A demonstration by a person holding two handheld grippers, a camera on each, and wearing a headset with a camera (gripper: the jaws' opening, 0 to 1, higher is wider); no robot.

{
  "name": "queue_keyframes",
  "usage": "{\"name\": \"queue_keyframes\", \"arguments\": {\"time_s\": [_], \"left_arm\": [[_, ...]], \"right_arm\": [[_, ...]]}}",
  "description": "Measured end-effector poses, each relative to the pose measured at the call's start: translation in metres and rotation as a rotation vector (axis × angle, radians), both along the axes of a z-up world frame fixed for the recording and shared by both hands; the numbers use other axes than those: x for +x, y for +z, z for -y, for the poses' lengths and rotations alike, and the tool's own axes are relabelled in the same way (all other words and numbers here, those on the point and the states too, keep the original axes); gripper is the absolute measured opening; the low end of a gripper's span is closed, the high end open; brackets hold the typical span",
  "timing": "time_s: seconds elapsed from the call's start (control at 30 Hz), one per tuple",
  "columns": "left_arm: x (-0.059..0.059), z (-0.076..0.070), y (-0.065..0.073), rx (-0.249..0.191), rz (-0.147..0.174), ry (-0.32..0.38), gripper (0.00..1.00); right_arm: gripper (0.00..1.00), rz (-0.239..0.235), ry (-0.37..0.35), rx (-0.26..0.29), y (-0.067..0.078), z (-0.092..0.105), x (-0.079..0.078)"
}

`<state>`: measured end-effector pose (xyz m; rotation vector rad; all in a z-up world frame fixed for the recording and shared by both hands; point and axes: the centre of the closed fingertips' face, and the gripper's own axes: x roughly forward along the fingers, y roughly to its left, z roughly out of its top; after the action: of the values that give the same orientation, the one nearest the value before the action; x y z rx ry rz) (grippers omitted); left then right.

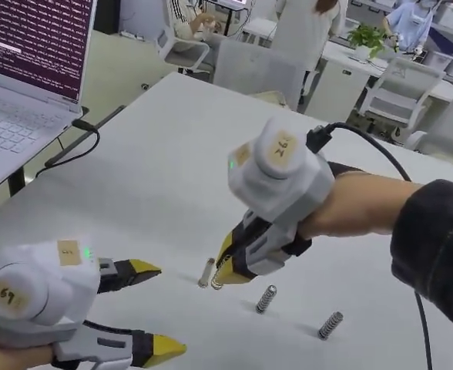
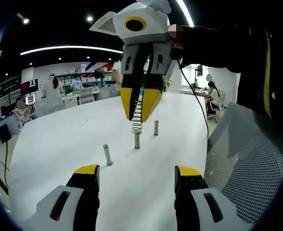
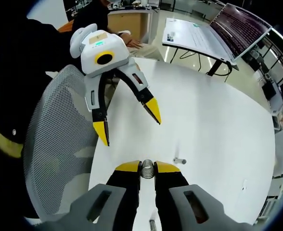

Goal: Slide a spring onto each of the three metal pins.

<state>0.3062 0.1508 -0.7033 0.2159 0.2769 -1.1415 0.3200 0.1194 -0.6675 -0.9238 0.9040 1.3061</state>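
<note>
While the spring (image 2: 137,115) is pinched in the right gripper (image 3: 147,168) (left gripper (image 2: 136,170) held open), the bare pin (image 2: 107,155) could be missed if lowered crooked.

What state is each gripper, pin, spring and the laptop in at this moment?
left gripper: open, empty
right gripper: shut on the loose spring
loose spring: clamped between the jaws, not yet on a pin
bare pin: upright, no spring on it
middle pin: upright, spring on
far pin: upright, spring on
laptop: open, screen lit
</note>
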Motion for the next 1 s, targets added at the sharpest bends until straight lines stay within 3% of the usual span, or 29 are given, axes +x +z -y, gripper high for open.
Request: {"name": "queue_keyframes", "arguments": {"time_s": [0.3, 0.77, 1.0], "left_arm": [[0.004, -0.005, -0.009, 0.034, 0.036, 0.022, 0.71], [0.006, -0.007, -0.014, 0.058, 0.05, 0.029, 0.72], [0.005, -0.006, -0.013, 0.059, 0.055, 0.03, 0.71]], "right_arm": [[0.08, 0.018, -0.029, 0.006, 0.002, 0.003, 0.017], [0.08, 0.041, -0.076, -0.003, 0.007, 0.003, 0.055], [0.08, 0.025, -0.079, -0.049, -0.009, 0.003, 0.07]]}}
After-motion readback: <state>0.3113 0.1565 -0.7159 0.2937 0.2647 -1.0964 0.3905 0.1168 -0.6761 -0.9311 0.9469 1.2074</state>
